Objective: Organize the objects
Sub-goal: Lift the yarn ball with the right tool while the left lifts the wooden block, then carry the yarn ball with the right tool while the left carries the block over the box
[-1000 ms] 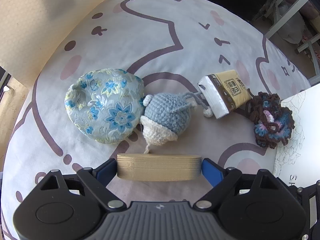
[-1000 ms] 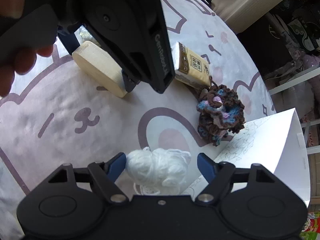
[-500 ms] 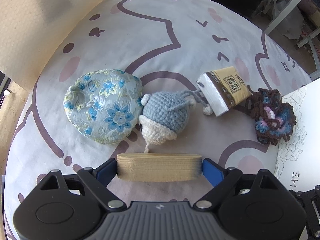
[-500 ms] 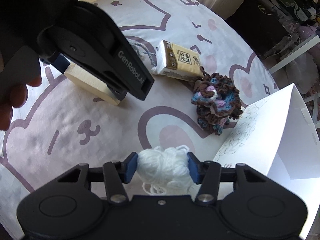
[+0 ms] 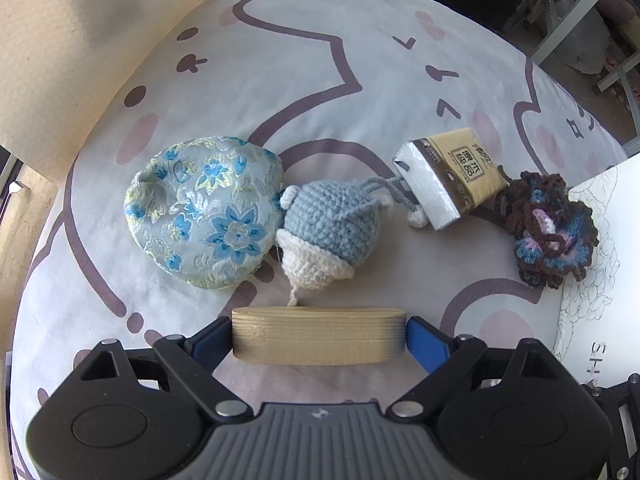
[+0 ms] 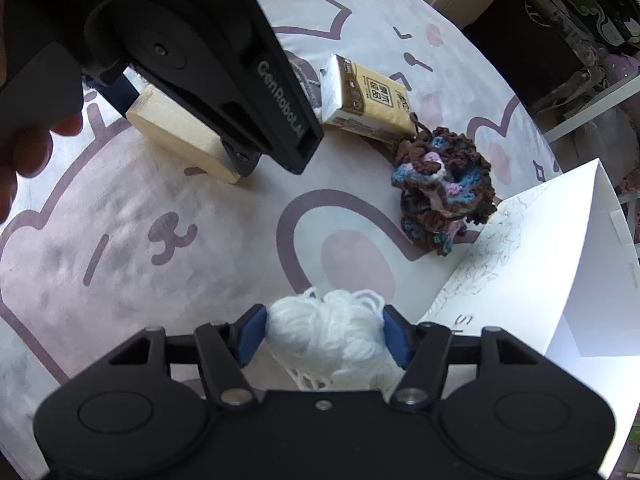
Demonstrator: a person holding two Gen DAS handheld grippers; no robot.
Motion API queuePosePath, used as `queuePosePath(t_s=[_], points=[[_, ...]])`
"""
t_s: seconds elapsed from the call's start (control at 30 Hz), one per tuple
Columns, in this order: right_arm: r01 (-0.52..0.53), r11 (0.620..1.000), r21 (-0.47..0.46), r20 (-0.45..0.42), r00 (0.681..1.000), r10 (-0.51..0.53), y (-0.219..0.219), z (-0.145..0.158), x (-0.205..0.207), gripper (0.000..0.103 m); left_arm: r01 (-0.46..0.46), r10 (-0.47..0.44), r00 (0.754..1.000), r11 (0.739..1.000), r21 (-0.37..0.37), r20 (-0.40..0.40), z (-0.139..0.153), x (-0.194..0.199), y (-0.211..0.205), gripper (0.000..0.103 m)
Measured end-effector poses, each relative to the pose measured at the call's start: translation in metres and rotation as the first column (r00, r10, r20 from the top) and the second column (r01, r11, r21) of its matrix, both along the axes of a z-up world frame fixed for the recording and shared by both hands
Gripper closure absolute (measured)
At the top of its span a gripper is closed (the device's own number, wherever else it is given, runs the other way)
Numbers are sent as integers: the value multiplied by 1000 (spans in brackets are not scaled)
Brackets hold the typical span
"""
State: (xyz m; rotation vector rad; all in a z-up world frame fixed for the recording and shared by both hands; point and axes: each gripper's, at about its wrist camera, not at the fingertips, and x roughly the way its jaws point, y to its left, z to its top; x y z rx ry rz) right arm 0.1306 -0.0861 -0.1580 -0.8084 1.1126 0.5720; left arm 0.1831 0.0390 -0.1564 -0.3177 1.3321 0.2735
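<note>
My left gripper (image 5: 319,341) is shut on a pale wooden block (image 5: 316,330), one blue pad at each end. The right wrist view shows that block (image 6: 176,132) resting on the cloth under the black gripper. Between the pads of my right gripper (image 6: 324,338) is a ball of white yarn (image 6: 326,326). The pads touch both its sides while the jaws are opening slightly. Beyond the block lie a floral satin pouch (image 5: 200,212), a blue crocheted pouch (image 5: 328,224), a tissue pack (image 5: 452,176) and a brown-and-blue crocheted flower (image 5: 548,232).
Everything sits on a white cloth (image 5: 280,60) printed with purple cat outlines. A white sheet of paper with a line drawing (image 6: 560,280) stands folded at the right, next to the flower (image 6: 440,184). A person's fingers (image 6: 28,152) show at the left edge.
The right gripper's jaws came in from a wide gap onto the white yarn ball. The left gripper and its block stayed where they were.
</note>
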Motion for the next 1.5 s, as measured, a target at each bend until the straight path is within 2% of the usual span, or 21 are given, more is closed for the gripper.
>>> queuePosePath(t_s=[0.17, 0.37, 0.5, 0.67, 0.87, 0.97, 1.2, 1.5], points=[[-9, 1000, 4, 8, 1000, 9, 2, 5, 0, 49, 32, -32, 999, 999, 16, 5, 2, -1, -4, 11], [56, 993, 102, 34, 998, -59, -5, 32, 5, 49, 40, -41, 998, 999, 18, 48, 21, -8, -1, 11], [121, 975, 187, 32, 991, -130, -16, 54, 10, 49, 55, -59, 993, 998, 39, 101, 43, -19, 3, 11], [201, 936, 289, 30, 975, -219, -34, 80, 12, 49, 72, -86, 982, 993, 89, 169, 71, -34, 9, 11], [296, 863, 409, -3, 946, -323, -53, 108, 11, 49, 96, -115, 966, 991, 95, 230, 100, -48, 3, 11], [339, 826, 451, -12, 927, -374, -62, 119, 10, 49, 133, -163, 951, 983, 130, 263, 114, -56, -7, 11], [380, 778, 500, -13, 902, -432, -79, 135, 4, 49, 185, -238, 919, 964, 190, 313, 140, -75, -16, 11], [419, 721, 552, -28, 873, -486, -94, 149, -4, 49, 207, -274, 904, 952, 224, 328, 149, -87, -16, 11]])
